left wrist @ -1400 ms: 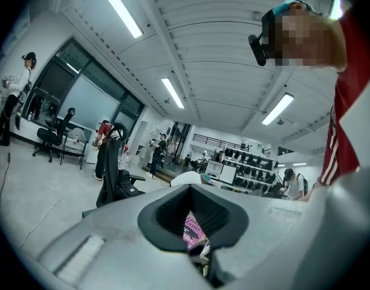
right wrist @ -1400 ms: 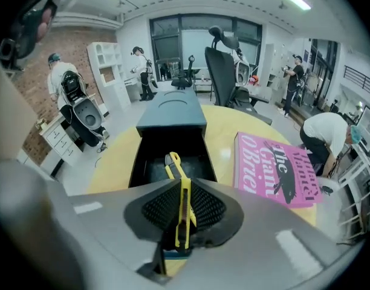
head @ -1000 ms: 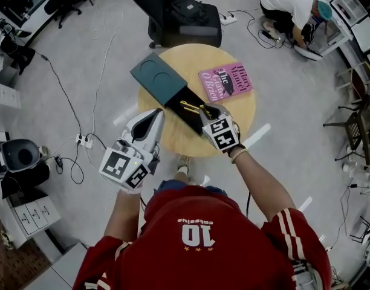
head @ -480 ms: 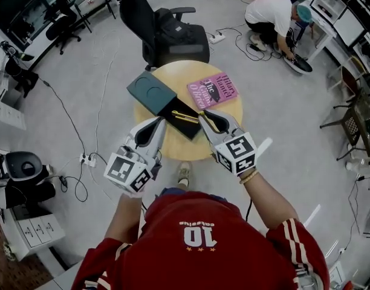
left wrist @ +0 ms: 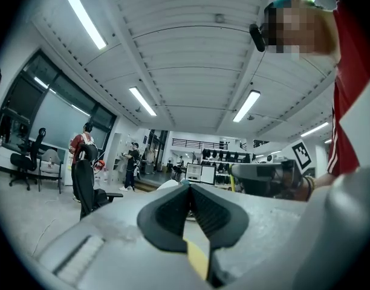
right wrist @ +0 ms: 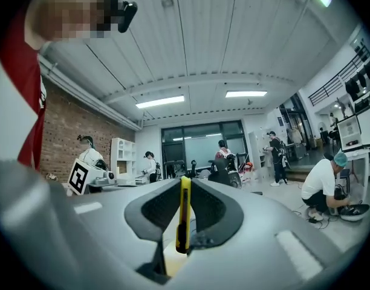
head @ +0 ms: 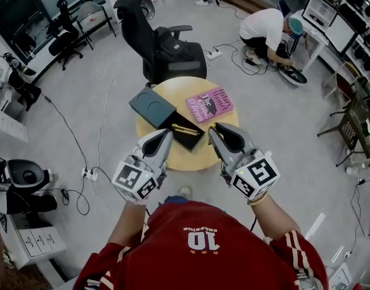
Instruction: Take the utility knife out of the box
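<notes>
Already the utility knife (right wrist: 184, 216) is sitting out of the box, clamped in the right tool (head: 219, 133). That tool's jaws are standing partly closed on the knife's slim yellow body. The knife is showing edge-on between the pads, and its long axis seems to be running along the jaws, away from the person. The left tool (head: 165, 134) is hanging just beside it, fully closed and gripping nothing.

Both tools are hovering over the near edge of the round wooden counter (head: 204, 157). The dark box (head: 194, 139) is lying just beyond and between them, lengthwise away to the left, with its teal lid (head: 152, 107) at the far end. A thin yellowish sliver (head: 185, 128) is showing in the open tray; what it is cannot be told.

Since the right tool is carrying the knife, setting it down is probably falling to that hand, and the bare wood at the near rim is looking unobstructed. A pink book (head: 209, 103) is resting past the box. Farther off, a black office chair (head: 164, 44) is standing behind the counter and a person (head: 266, 28) is crouching on the floor.
</notes>
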### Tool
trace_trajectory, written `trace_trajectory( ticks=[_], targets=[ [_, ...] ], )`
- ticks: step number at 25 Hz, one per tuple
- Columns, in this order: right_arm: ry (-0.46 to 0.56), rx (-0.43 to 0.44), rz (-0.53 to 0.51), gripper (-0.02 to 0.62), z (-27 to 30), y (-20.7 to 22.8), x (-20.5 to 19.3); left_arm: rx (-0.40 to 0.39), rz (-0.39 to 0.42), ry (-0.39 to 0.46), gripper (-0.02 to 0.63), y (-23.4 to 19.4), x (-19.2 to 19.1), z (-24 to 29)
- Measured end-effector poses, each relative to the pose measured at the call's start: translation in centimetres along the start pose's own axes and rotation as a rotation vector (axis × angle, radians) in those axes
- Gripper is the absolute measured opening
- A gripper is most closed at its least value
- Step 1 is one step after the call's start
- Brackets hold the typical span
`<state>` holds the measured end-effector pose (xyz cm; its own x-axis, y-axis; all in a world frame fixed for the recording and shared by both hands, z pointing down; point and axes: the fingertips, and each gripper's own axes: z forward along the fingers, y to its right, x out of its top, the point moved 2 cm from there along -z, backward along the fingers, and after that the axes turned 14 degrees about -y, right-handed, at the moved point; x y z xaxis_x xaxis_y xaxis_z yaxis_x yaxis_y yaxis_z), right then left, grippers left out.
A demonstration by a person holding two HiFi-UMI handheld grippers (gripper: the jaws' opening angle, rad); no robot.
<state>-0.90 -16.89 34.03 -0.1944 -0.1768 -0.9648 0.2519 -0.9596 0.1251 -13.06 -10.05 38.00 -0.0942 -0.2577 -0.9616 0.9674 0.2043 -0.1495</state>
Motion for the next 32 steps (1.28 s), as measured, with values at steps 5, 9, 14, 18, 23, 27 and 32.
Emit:
trace_trajectory(
  ticks=[5,9,14,18,23,27,32],
  targets=[
    [0.008,-0.022,0.001,0.051,0.3,0.3,1.5,-0.014,0.062,-0.011,-0.002,-1.0,1.3,0.7],
    [0.007,-0.028,0.003,0.051,0.7,0.1,2.0,-0.034,0.120,-0.030,-0.002,-1.3,1.4,1.3],
    [0.015,-0.047,-0.002,0.051,1.2,0.0,2.7,-0.089,0.192,-0.047,0.063,-1.9,1.5,2.0],
    [0.004,-0.067,0.015,0.051,1.8,0.2,2.5,-0.156,0.240,-0.070,0.119,-2.5,1.2,2.8],
    [-0.006,-0.109,0.027,0.051,2.4,0.7,2.4,-0.266,0.318,-0.124,0.156,-3.8,0.0,4.3],
    [-0.019,-0.150,0.031,0.051,2.6,1.7,1.8,-0.365,0.400,-0.210,0.156,-5.1,-2.4,6.7],
    [-0.029,-0.217,0.052,0.051,2.9,3.2,0.8,-0.481,0.494,-0.315,0.156,-7.0,-6.8,10.1]
  ],
)
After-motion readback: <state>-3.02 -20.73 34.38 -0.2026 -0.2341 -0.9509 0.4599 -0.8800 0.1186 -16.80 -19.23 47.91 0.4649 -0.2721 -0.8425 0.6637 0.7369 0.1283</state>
